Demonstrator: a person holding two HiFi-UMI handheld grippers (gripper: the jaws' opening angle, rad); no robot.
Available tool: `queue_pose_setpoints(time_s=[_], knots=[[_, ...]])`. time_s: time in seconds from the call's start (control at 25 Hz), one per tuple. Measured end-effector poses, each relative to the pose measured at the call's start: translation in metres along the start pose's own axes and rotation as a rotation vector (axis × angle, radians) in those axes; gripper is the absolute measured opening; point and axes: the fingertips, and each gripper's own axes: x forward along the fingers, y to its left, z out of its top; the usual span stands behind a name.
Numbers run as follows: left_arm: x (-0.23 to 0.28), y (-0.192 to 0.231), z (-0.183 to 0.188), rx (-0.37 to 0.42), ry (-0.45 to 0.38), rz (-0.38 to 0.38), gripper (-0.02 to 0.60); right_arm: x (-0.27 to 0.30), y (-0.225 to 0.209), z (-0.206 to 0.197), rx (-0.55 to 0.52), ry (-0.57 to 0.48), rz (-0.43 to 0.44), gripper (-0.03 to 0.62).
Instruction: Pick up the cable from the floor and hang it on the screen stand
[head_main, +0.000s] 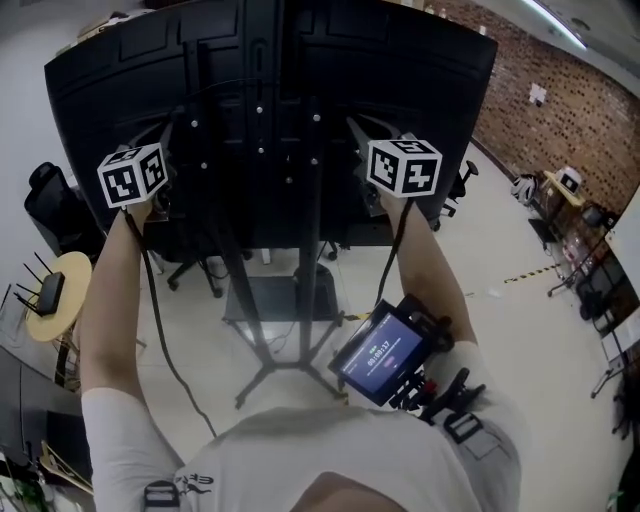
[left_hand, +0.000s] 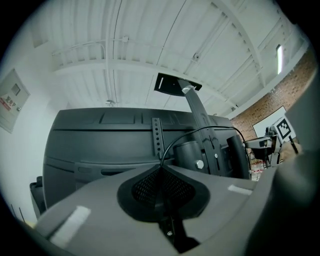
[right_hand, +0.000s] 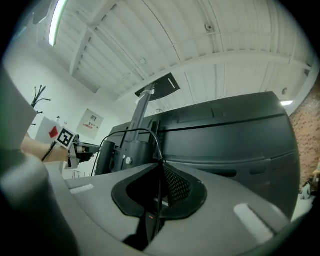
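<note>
A thin black cable (left_hand: 200, 131) runs between my two grippers, behind the big black screen (head_main: 260, 110) on its stand (head_main: 305, 250). The left gripper (left_hand: 161, 162) is shut on the cable, which arcs up and right past the stand's column (left_hand: 197, 107). The right gripper (right_hand: 161, 162) is shut on the same cable (right_hand: 131, 131), which loops left towards the column (right_hand: 142, 112). In the head view both grippers are raised against the screen's back, the left gripper (head_main: 133, 175) and the right gripper (head_main: 404, 165) on either side of the pole. Slack cable (head_main: 160, 320) hangs down along the left arm.
The stand's legs (head_main: 280, 372) spread over the floor in front of me. A round wooden table (head_main: 70, 275) with a router is at left, and black office chairs (head_main: 50, 200) stand behind it. A small screen device (head_main: 385, 355) is on my chest. Striped tape (head_main: 530, 275) lies at right.
</note>
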Motion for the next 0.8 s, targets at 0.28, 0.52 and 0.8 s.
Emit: queue_pose_setpoints(time_s=[0.28, 0.52, 0.8], knots=[[0.019, 0.002, -0.004, 0.000, 0.043, -0.018, 0.011, 0.008, -0.006, -0.009, -0.104, 0.120, -0.117, 0.037], [0.027, 0.002, -0.012, 0.002, 0.058, -0.028, 0.010, 0.018, -0.008, -0.025, -0.115, 0.193, -0.145, 0.037], [0.028, 0.000, -0.020, -0.008, 0.041, -0.040, 0.009, 0.019, -0.005, -0.038, -0.103, 0.203, -0.148, 0.037]])
